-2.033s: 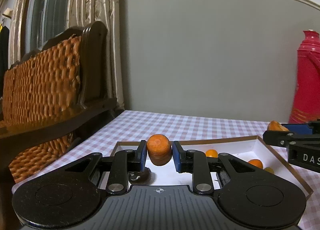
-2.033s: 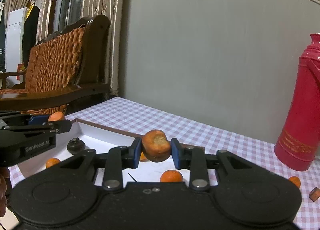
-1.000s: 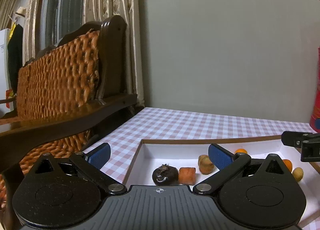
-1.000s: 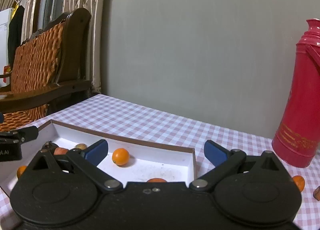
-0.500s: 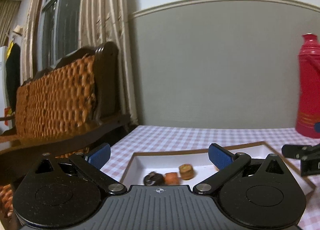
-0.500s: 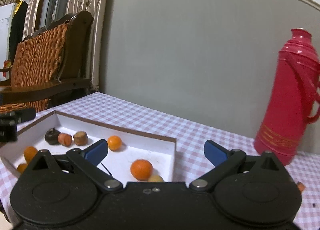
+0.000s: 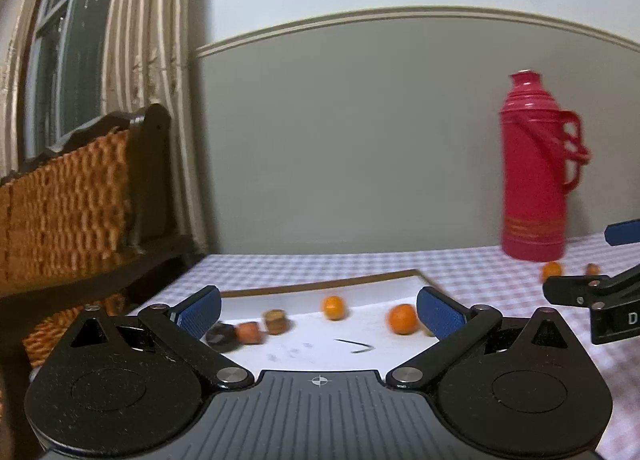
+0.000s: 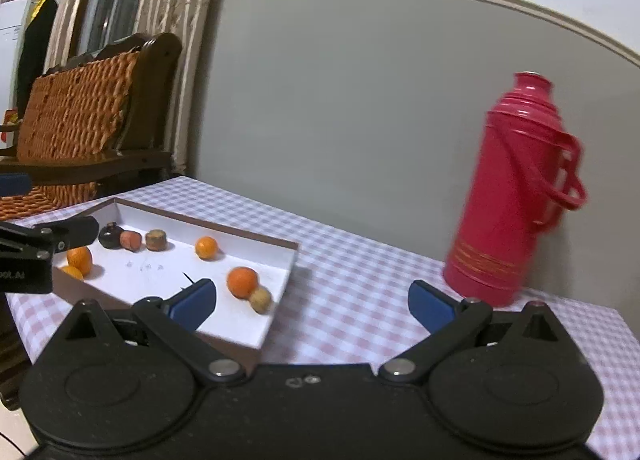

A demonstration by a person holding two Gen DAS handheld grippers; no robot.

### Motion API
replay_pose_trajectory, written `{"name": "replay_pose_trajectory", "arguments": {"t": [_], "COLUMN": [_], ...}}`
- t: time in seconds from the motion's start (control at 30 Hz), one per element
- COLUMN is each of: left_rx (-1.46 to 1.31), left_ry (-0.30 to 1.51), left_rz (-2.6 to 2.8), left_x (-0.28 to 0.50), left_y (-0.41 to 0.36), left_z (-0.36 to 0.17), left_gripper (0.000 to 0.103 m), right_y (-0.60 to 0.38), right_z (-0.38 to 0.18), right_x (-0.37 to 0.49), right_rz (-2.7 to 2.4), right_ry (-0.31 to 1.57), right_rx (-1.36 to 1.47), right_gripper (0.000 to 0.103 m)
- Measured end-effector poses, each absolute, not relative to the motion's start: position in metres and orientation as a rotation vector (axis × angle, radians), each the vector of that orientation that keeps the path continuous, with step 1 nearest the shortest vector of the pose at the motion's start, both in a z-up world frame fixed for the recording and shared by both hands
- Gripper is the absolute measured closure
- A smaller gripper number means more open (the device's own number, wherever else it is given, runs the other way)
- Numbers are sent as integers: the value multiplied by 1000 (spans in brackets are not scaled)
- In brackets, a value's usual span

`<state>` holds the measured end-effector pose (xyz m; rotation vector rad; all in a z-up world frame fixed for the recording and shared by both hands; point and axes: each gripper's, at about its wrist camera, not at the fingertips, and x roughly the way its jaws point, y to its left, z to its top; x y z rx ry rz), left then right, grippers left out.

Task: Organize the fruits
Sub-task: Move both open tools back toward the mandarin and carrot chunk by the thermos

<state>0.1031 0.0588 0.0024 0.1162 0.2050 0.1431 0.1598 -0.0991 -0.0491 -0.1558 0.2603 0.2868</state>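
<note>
Both grippers, left [image 7: 318, 312] and right [image 8: 312, 302], have drawn back wide, empty; thermos [image 8: 516, 196] beside tray [image 8: 280, 284].

1. One white tray [image 8: 280, 280] with a brown rim, on the checked tabletop [image 8: 360, 280].
2. Four orange round fruits in the tray: one in the middle [image 8: 206, 247], one toward the right end [image 8: 242, 281], and two at the near left edge [image 8: 79, 258] [image 8: 72, 271].
3. One dark round fruit [image 8: 111, 235] in the tray.
4. One reddish piece [image 8: 131, 240] beside it.
5. One brown stubby piece [image 8: 155, 240].
6. One pale yellowish fruit [image 8: 260, 299].
7. Two small orange pieces lying outside the tray, near the flask [image 7: 552, 269] [image 7: 591, 269].
8. One red flask [image 8: 508, 196].
9. Two claws, left [image 7: 319, 310] and right [image 8: 312, 298].
</note>
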Motion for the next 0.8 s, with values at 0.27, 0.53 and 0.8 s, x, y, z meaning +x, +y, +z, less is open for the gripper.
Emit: {"name": "replay_pose_trajectory", "arguments": {"t": [0.27,0.53,0.8], "left_rx": [151,164,199], "left_ry": [214,219,216], "left_rz": [31,-68,-134], "left_x": [89,87,93], "left_y": [9,-34,-74], "left_z": [-1,-9,-17], "left_gripper": [0,0,0], "right_y": [-151,-195,-229], "right_z": [-60,-72,-82], "right_x": [123,92,81], "right_rz": [184,103,49], "right_ry": [303,307,316], "right_rx": [-127,-108,-91], "right_gripper": [6,7,10]}}
